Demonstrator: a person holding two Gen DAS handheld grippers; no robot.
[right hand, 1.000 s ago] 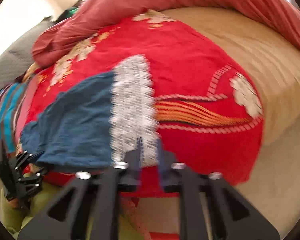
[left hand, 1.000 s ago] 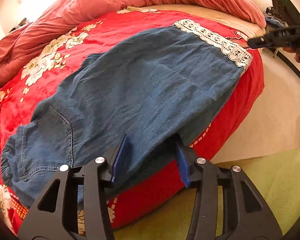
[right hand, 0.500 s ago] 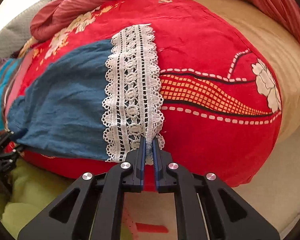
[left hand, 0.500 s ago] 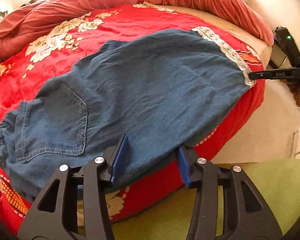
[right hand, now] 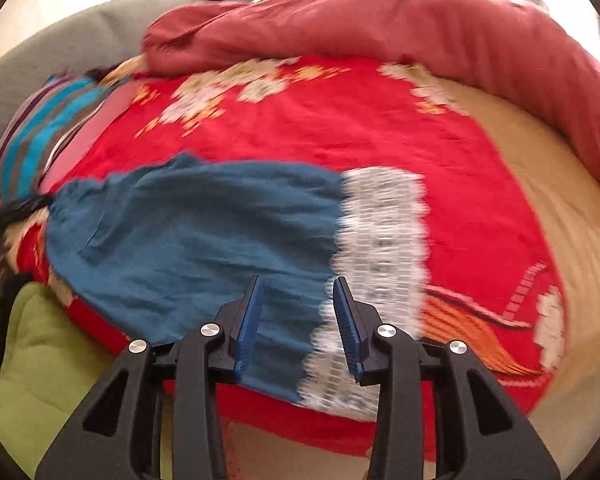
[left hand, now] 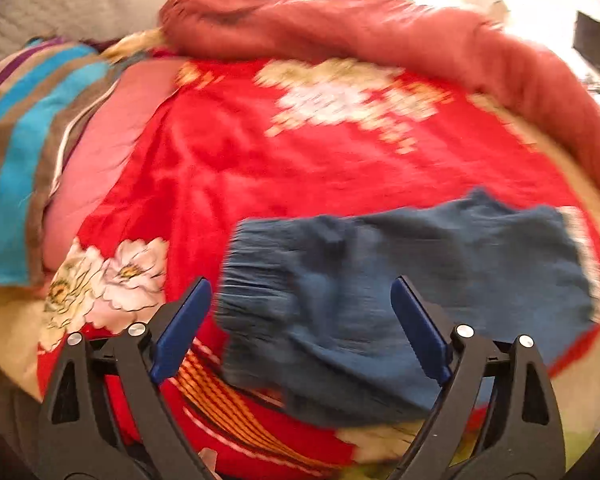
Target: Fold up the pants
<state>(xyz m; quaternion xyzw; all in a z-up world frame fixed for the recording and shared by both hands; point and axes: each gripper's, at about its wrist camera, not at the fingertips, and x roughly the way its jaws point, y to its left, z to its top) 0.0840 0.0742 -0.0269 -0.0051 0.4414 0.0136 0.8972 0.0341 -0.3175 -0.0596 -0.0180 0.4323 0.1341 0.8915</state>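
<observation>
Both grippers are off the cloth now, that's the big change. The left gripper [left hand: 300, 328] has just been opening and its jaws stand wide, with the waistband end of the blue pants [left hand: 400, 296] lying below and between them, nothing pinched. Half a second ago it was parked at the long edge of the pants; now the view is up at the gathered waist end instead. The right gripper [right hand: 296, 320] was clamped on the lace cuff [right hand: 380, 248] a moment back; its jaws have just been opening too, and now they sit partly apart, hovering over the spot where denim meets lace, not squeezing anything as far as I can see (frames are pretty smeared though).

What I take from that: the straighten-and-lay-flat bit looks finished, and both hands are lining up for the next fold, probably waist to cuff.

The pants lie flat on the red floral bedspread [right hand: 340, 128], close to the near edge of the bed, legs apparently stacked one on the other. In the right wrist view the long axis runs roughly side to side along that edge: waistband [right hand: 64, 208] pointing left toward the striped pillow [right hand: 40, 140], lace cuff pointing right. The rolled-up pink duvet [right hand: 380, 24] sits well behind.
</observation>
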